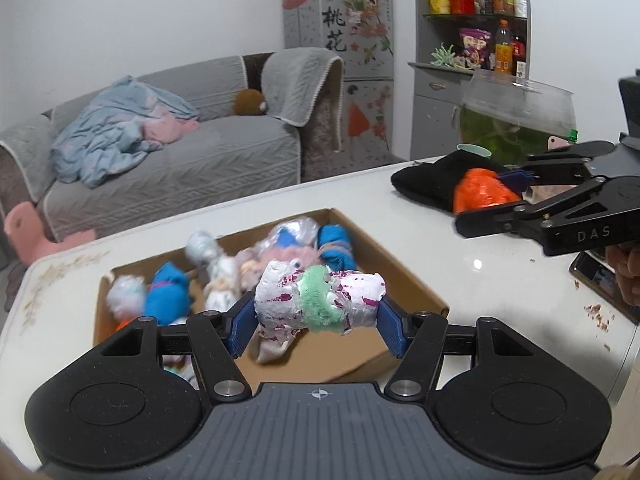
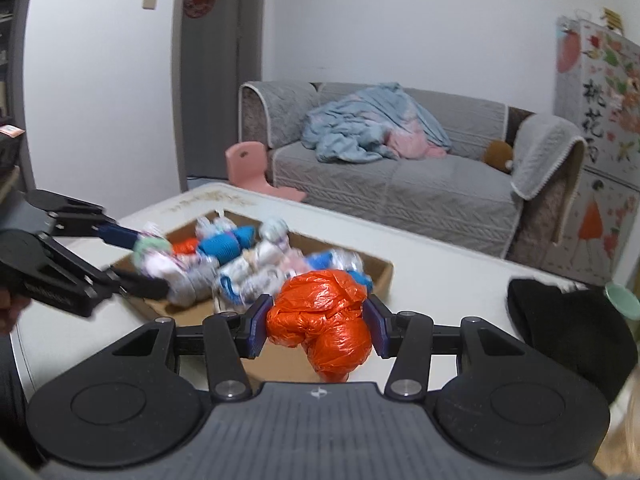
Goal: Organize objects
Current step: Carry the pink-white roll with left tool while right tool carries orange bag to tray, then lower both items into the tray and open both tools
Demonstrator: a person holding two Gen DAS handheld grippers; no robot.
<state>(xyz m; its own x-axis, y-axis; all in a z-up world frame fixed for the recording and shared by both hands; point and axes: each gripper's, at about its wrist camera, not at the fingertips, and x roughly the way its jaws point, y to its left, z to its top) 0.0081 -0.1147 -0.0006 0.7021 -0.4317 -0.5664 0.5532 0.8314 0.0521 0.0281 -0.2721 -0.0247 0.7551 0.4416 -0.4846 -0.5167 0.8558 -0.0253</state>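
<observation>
Table (image 1: pixel 400 208); blurred bundles (image 1: pixel 224 264) in box (image 1: pixel 400 276)

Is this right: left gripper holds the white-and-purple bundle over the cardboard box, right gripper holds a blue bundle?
Not quite. The right gripper holds an orange plastic-wrapped bundle, not blue, as the right wrist view shows. The left gripper does hold the white-and-purple bundle over the cardboard box.
</observation>
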